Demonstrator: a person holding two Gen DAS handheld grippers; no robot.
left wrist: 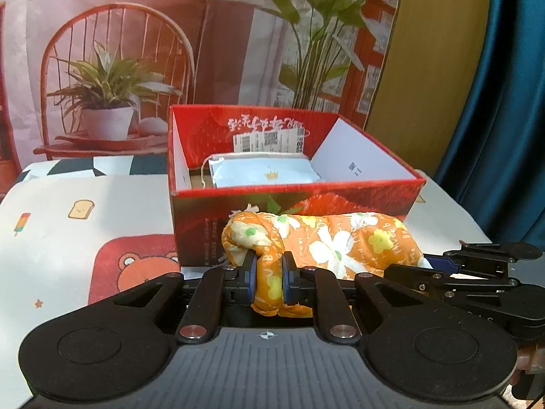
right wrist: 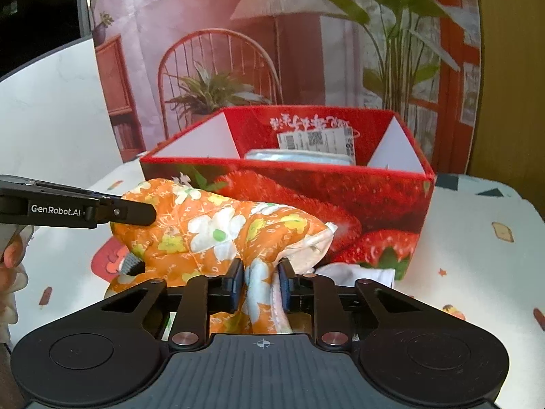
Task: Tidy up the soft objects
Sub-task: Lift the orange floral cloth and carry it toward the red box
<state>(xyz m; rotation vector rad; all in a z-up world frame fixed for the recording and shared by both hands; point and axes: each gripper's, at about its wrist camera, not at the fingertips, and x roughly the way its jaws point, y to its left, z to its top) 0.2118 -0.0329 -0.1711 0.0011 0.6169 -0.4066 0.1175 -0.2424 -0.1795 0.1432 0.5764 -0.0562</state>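
Note:
An orange floral cloth bundle (left wrist: 327,238) hangs just in front of the red strawberry box (left wrist: 340,201). My left gripper (left wrist: 269,274) is shut on the bundle's left end, with orange fabric squeezed between its blue pads. My right gripper (right wrist: 261,284) is shut on the bundle's (right wrist: 211,228) other end, pinching a fold of orange and pale fabric. The box (right wrist: 374,197) stands open, and a folded light blue cloth (left wrist: 265,172) lies inside it against the back wall. The other gripper's arm shows at the side edge of each view.
A white cloth (right wrist: 357,272) lies on the table by the box's front right corner. The table cover (left wrist: 68,225) carries cartoon prints. A printed backdrop with a chair and plants hangs behind, a blue curtain (left wrist: 504,102) to the right. A person's hand (right wrist: 10,266) is at the left edge.

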